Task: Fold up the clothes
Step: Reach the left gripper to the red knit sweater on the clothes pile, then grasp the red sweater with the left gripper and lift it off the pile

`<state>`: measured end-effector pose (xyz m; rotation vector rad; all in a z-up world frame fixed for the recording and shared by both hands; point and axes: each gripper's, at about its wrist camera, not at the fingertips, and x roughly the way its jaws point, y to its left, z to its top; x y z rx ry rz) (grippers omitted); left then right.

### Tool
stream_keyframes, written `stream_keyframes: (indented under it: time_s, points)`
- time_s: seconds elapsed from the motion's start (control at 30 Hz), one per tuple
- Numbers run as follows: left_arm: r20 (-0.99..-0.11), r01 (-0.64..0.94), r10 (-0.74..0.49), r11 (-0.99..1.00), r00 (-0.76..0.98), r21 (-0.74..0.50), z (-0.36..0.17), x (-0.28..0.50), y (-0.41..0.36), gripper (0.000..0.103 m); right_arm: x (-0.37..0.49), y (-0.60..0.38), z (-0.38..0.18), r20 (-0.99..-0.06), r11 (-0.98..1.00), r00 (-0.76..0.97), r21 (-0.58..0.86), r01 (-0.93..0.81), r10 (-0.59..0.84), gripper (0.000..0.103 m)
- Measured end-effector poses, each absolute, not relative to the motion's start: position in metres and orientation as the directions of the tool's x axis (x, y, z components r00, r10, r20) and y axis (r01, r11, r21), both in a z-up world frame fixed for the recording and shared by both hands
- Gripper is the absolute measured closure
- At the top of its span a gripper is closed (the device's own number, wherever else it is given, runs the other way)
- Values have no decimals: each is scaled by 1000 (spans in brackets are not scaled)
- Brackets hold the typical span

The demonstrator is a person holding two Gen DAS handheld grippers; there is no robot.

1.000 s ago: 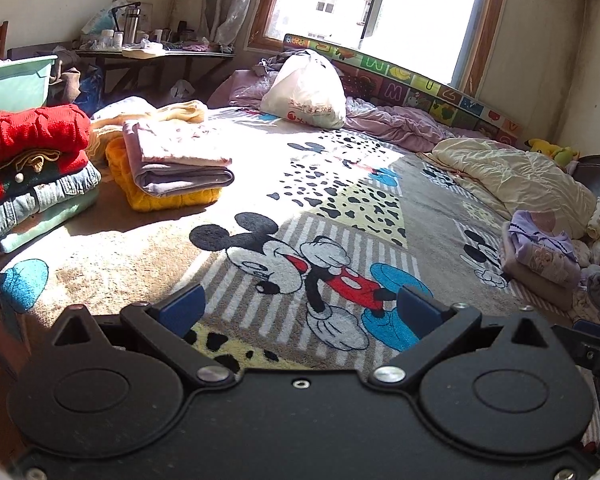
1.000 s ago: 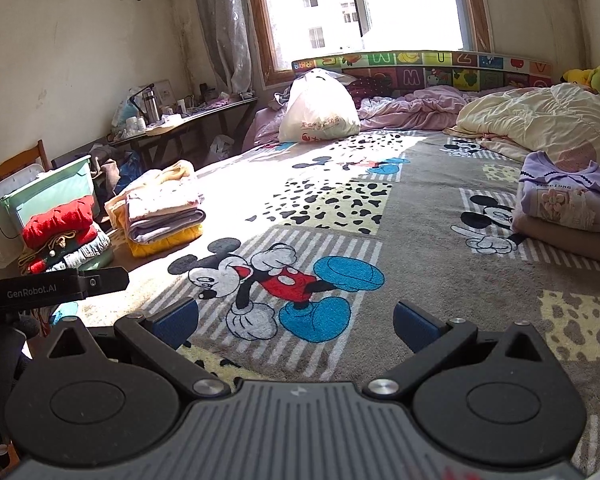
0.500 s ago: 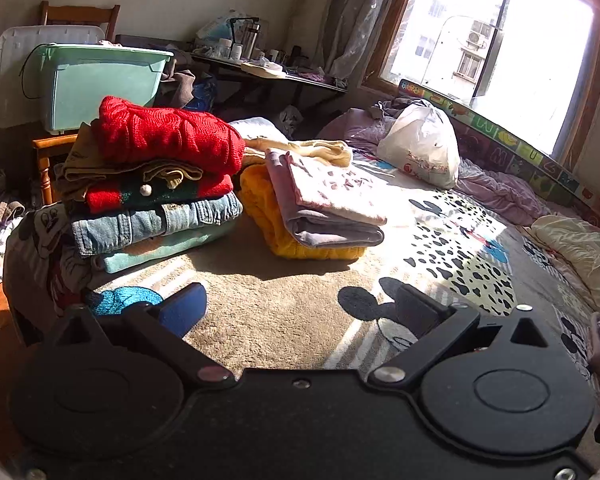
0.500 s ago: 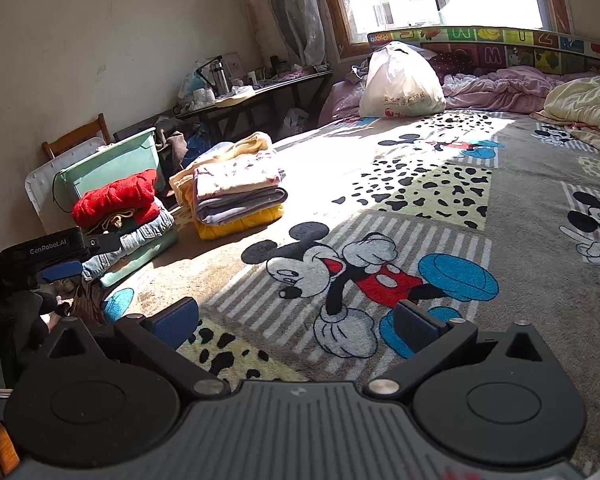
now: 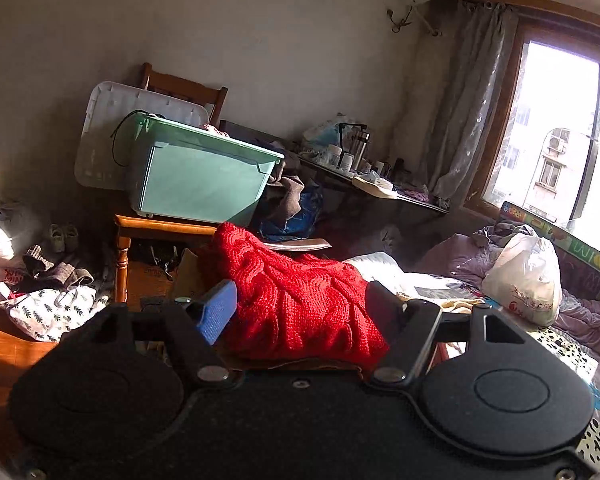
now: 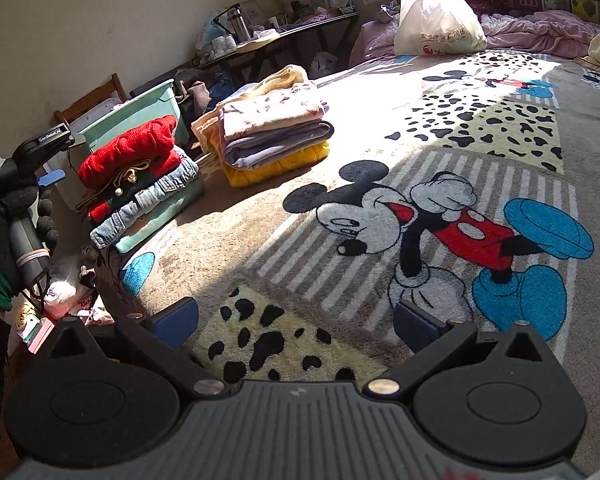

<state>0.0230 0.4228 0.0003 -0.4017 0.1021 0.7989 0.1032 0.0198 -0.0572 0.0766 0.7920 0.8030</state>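
A folded red knit sweater tops a stack with a denim garment and a pale green piece at the bed's left edge. My left gripper points level at this sweater. Its jaws are closing, the sweater shows between the blue pads, and I see no pressing. In the right wrist view a gloved hand holds that gripper just left of the stack. A second folded stack, yellow under grey and pink, lies beside it. My right gripper is open over the cartoon-mouse blanket, holding nothing.
A green plastic bin stands on a wooden stool behind the stack, with a chair and white lid behind it. Loose clothes lie on the floor at left. A cluttered side table and a white bag sit toward the window.
The left gripper swung left from the blanket to the clothes stack and its jaws narrowed; the red sweater now fills the gap. The right gripper turned left and sank toward the blanket.
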Motion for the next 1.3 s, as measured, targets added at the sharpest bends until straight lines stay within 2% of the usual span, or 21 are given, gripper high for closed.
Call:
stream_keyframes:
  time_s: [0.13, 0.23, 0.33, 0.37, 0.4, 0.5, 0.6, 0.73, 0.97, 1.07, 1.13, 1.3]
  points:
    - [-268, -734, 684, 634, 679, -242, -5, 40, 437, 41, 106, 34, -62, -622, 703, 412, 338, -626, 666, 0]
    - [-347, -750, 672, 636, 655, -183, -10, 50, 445, 42, 110, 39, -64, -629, 705, 406, 341, -622, 663, 0]
    - [-370, -737, 662, 668, 652, -102, -15, 56, 444, 58, 111, 39, -66, -634, 710, 404, 349, -611, 660, 0]
    - [-361, -732, 669, 678, 650, -63, -13, 57, 441, 67, 111, 37, -66, -633, 710, 404, 352, -610, 660, 0]
    - [-349, -728, 678, 685, 647, -18, -11, 58, 436, 82, 110, 36, -65, -630, 710, 405, 354, -609, 662, 0]
    - [-319, -692, 674, 719, 667, 73, -3, 59, 420, 90, 103, 27, -60, -618, 707, 412, 358, -609, 669, 0]
    - [-283, -645, 641, 758, 713, 91, 10, 57, 398, 92, 95, 10, -54, -603, 709, 427, 366, -603, 674, 0]
    - [-187, -546, 570, 821, 800, 168, 42, 63, 339, 93, 84, -25, -49, -589, 723, 453, 377, -579, 670, 0]
    - [-51, -317, 343, 907, 938, 277, 87, 72, 205, 93, 64, -106, -41, -555, 775, 544, 393, -495, 629, 0]
    - [-12, -214, 237, 894, 971, 395, 90, 76, 132, 93, 57, -152, -40, -539, 807, 602, 409, -426, 590, 0]
    - [-27, -119, 141, 909, 990, 399, 90, 81, 97, 93, 52, -179, -41, -530, 824, 634, 419, -381, 562, 0]
    - [-82, 100, -80, 953, 993, 285, 102, 95, 33, 93, 38, -246, -47, -516, 852, 704, 455, -258, 488, 0]
